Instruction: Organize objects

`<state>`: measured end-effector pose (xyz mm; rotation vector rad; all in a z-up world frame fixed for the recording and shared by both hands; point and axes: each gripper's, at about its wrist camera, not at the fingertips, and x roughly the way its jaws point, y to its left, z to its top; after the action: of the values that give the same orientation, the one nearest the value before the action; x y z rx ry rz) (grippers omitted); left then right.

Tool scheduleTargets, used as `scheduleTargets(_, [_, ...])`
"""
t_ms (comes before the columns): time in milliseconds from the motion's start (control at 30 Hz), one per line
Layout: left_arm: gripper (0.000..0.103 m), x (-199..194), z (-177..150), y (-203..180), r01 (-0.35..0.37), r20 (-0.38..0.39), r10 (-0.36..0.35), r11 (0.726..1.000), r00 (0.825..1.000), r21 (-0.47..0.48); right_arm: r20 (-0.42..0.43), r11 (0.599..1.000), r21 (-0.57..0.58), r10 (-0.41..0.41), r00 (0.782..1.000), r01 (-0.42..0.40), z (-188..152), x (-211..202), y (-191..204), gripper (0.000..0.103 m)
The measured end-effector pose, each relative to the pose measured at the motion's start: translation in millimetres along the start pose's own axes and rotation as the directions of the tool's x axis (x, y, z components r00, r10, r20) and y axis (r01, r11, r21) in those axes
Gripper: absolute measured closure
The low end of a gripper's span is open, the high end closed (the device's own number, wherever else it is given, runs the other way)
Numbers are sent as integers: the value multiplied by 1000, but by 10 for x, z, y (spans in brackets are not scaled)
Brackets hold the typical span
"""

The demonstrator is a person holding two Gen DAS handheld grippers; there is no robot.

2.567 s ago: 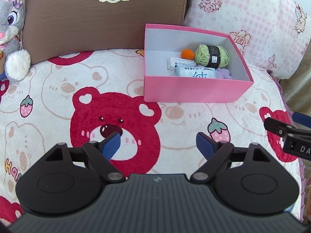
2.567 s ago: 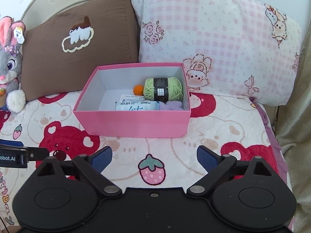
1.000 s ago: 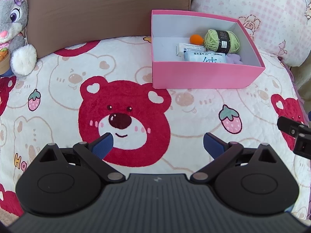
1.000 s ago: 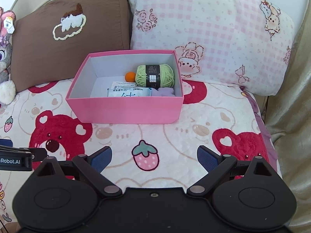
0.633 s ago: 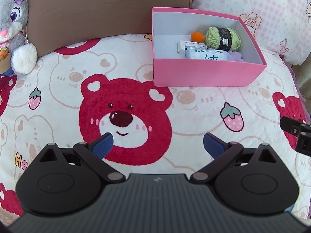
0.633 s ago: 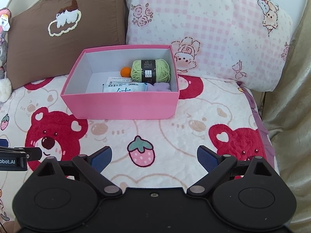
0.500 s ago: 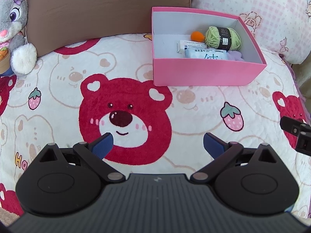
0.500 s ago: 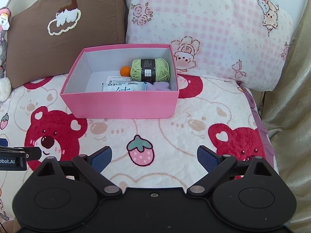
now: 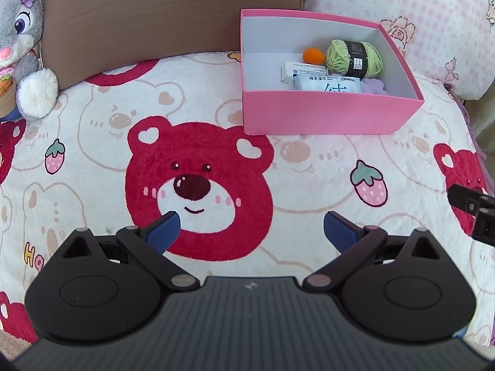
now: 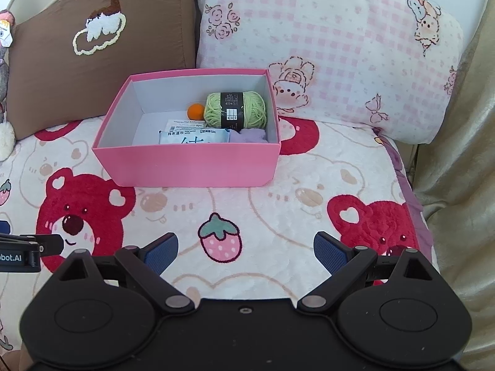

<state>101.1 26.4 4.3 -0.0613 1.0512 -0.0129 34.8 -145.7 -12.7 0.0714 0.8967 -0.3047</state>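
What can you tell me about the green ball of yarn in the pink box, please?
The green yarn is a pale green skein of soft wound strands with a black paper band printed in white around its middle. It lies on its side in the far right corner of the pink box, close to the right wall. An orange ball touches its left end, and a lilac fuzzy item sits just in front. Neither gripper is near it.

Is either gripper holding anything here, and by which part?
Nothing is held. The left gripper and right gripper are both open and empty above the blanket.
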Motion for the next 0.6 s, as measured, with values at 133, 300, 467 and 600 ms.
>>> scheduleTargets(133, [2, 5, -3, -1, -8, 0, 8, 1000, 1000, 5, -7, 1000, -3, -5, 1000, 5, 0, 10, -7, 6])
scheduleTargets(300, [2, 21, 0, 3, -4, -12, 4, 1000, 1000, 7, -7, 1000, -7, -9, 1000, 9, -2, 7, -7, 6])
scheduleTargets(467, [2, 23, 5, 2, -7, -19, 7, 1000, 1000, 14, -6, 1000, -13, -14, 1000, 14, -11, 1, -4, 6])
scheduleTargets(600, [2, 8, 8, -8, -5, -11, 6, 1000, 1000, 24, -5, 1000, -14, -15, 1000, 15, -9, -7, 0, 6])
